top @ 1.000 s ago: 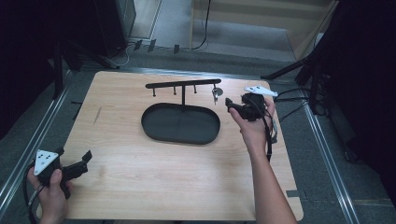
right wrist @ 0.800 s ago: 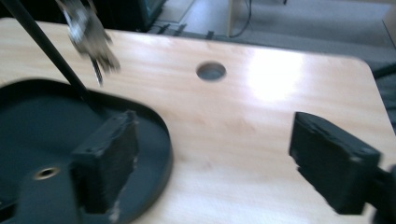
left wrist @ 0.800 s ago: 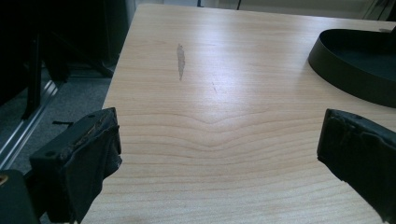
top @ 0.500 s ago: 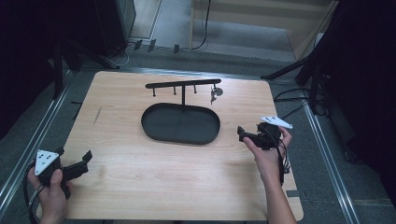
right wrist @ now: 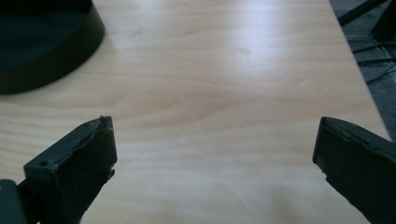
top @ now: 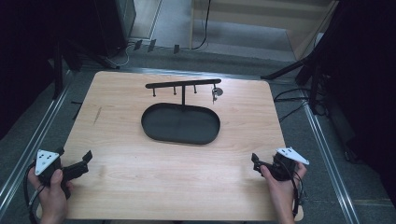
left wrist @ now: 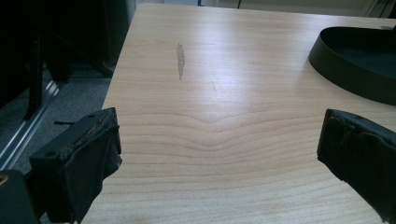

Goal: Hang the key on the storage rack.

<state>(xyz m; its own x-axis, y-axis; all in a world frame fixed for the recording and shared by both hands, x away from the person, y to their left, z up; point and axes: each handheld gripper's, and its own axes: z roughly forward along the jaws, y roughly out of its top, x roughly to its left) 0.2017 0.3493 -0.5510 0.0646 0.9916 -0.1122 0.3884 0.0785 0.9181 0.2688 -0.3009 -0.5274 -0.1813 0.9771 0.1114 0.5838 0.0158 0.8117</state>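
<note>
obstacles: oval tray point(top: 180, 124) mid-table, hook rack point(top: 183, 86) behind it (small item hanging) | free: near half — bare wood point(top: 163, 177)

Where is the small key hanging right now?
In the high view, the key hangs from the right end of the black hook rack, behind the oval tray.

The high view is fairly dim and soft, with the wooden bench point(top: 140, 186) evenly lit while its surroundings fall into near black at the left and right sides. The left gripper view shows a pale glare band across the bench's far middle; the near fingers point(left wrist: 88, 158) are dark and slightly blurred. The right gripper view is soft throughout, with a whitish sheen toward the far right corner and dim, fuzzy fingers point(right wrist: 79, 163).
</note>
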